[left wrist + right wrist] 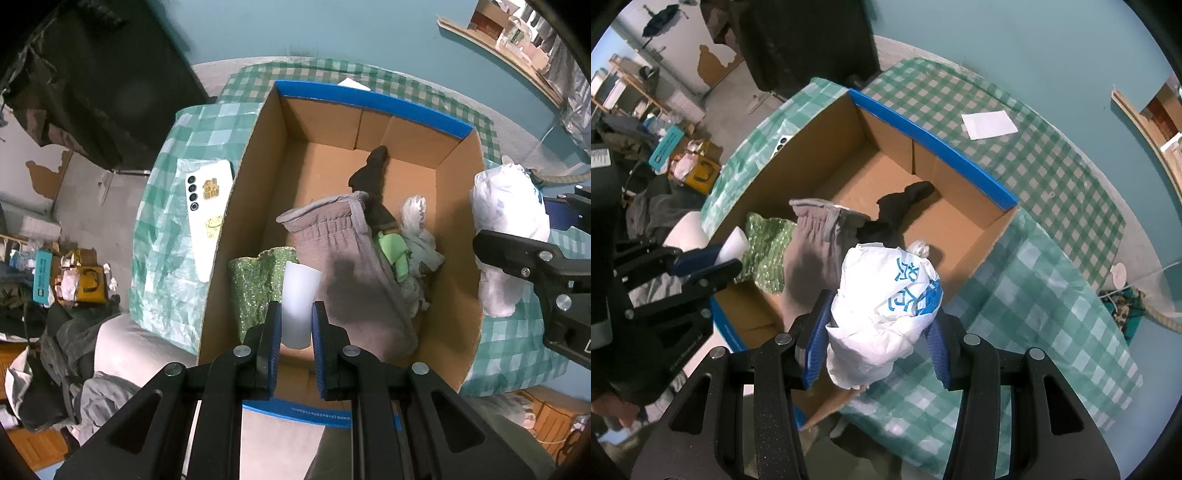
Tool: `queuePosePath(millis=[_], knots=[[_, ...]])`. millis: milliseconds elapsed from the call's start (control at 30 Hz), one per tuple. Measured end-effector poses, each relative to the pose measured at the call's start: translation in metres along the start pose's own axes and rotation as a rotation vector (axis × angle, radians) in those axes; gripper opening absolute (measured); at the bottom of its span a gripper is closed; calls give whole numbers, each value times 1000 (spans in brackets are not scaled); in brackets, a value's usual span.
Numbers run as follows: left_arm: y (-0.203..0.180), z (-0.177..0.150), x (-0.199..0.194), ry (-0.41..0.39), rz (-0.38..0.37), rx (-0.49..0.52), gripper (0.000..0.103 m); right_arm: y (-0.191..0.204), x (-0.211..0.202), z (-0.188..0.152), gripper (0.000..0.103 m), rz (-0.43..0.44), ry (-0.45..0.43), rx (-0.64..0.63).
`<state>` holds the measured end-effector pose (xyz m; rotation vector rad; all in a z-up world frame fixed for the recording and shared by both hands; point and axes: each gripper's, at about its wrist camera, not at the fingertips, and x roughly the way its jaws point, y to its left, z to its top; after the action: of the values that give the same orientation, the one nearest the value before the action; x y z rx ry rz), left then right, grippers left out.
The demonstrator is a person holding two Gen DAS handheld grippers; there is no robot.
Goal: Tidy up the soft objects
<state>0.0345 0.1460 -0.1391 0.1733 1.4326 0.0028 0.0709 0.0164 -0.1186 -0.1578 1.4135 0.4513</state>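
An open cardboard box (255, 155) with blue-taped rims stands on a green checked tablecloth. Inside lie a grey cloth (343, 258), a green sequined cloth (255, 284), a black sock (373, 173) and crumpled plastic (417, 236). My left gripper (297, 328) is shut on a white foam piece (299, 302) held over the box's near end; it also shows in the right wrist view (733, 243). My right gripper (877, 332) is shut on a bunched white plastic bag with blue print (886, 306), held over the box's right rim (982, 251); the bag shows in the left wrist view (506, 229).
A white phone (207, 218) lies on the tablecloth (166, 236) left of the box. A white paper sheet (988, 123) lies beyond the box. Clothes and clutter (66, 280) cover the floor at left. A dark cabinet (110, 74) stands behind.
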Motion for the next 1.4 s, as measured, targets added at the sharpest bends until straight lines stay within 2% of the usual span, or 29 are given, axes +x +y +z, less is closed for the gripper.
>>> queuePosePath(millis=[67, 233, 400, 567, 633, 833, 967, 1033, 1300, 1400], knots=[[0, 1, 2, 9, 8, -1, 16, 1, 3, 2, 48, -3, 2, 2], [-1, 3, 2, 9, 20, 5, 40, 1, 5, 4, 53, -2, 3, 9], [-3, 4, -5, -5, 25, 19, 52, -3, 0, 6, 65, -19, -18, 13], [-4, 2, -18, -17, 35, 23, 56, -7, -15, 2, 67, -24, -37, 28], [-5, 1, -27, -33, 32, 21, 63, -7, -23, 0, 71, -31, -49, 28], [-8, -1, -56, -95, 17, 25, 73, -11, -50, -8, 73, -52, -87, 32], [-10, -4, -78, -135, -8, 11, 75, -14, -70, -12, 74, -64, -115, 41], [-12, -4, -89, -158, -12, 6, 82, -17, -80, -14, 74, -68, -132, 47], [-22, -7, -128, -256, -32, -18, 83, -25, -121, -23, 76, -91, -210, 88], [-25, -8, -140, -289, -29, -15, 89, -28, -136, -28, 76, -96, -234, 107]])
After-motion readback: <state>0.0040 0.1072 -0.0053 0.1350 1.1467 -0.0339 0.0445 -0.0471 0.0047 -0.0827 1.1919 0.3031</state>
